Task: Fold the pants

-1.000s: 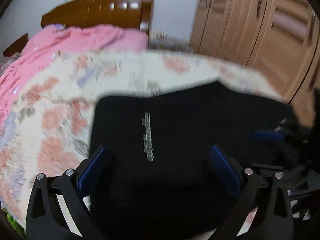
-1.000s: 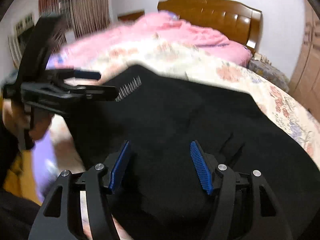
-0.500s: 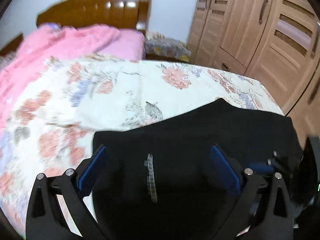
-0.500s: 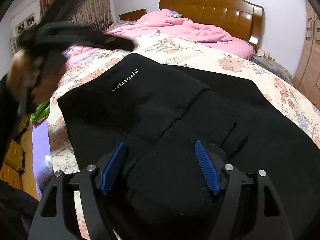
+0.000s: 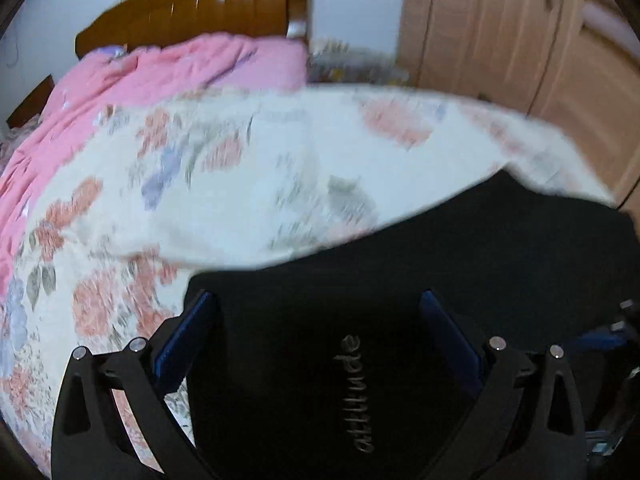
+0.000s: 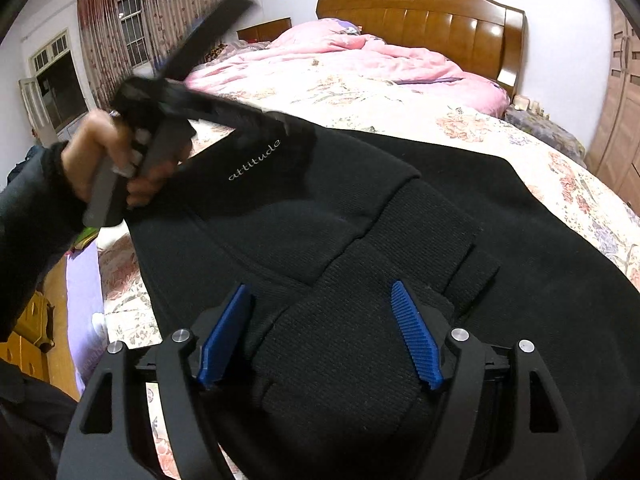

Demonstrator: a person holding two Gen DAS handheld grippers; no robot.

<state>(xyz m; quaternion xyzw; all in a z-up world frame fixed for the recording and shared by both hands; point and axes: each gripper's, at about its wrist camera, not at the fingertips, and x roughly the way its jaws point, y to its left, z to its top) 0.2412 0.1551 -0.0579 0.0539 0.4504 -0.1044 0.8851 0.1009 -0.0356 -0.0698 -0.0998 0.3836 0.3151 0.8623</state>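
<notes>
Black knit fills the lower half of the left wrist view: the pants (image 5: 400, 300) lie on the floral bedspread (image 5: 224, 184) of the bed, with grey "attitude" lettering (image 5: 356, 396) running up the cloth between the fingers. The left claw (image 5: 316, 336) is spread wide, its blue pads (image 5: 184, 336) apart and nothing pinched between them; the left pad overlaps the edge of the pants where cloth meets bedspread. Beyond lie a pink quilt (image 5: 168, 68), a wooden headboard (image 5: 200, 8) and a wooden wardrobe (image 5: 520, 28) (all smeared by blur).

From the right wrist view, the pants (image 6: 500, 220) lie folded in layers across the bedspread (image 6: 460, 128), a thick bunched fold sitting close under the camera. The right claw (image 6: 324, 332) is spread too, its ribbed blue pads (image 6: 416, 344) on either side of that fold; whether they touch it I cannot tell. At left, a hand (image 6: 108, 152) holds the left claw (image 6: 280, 128), blurred, with its tips over the pants by the "attitude" lettering (image 6: 256, 160). Behind are the pink quilt (image 6: 360, 60), the headboard (image 6: 424, 16) and curtained windows (image 6: 120, 28).
</notes>
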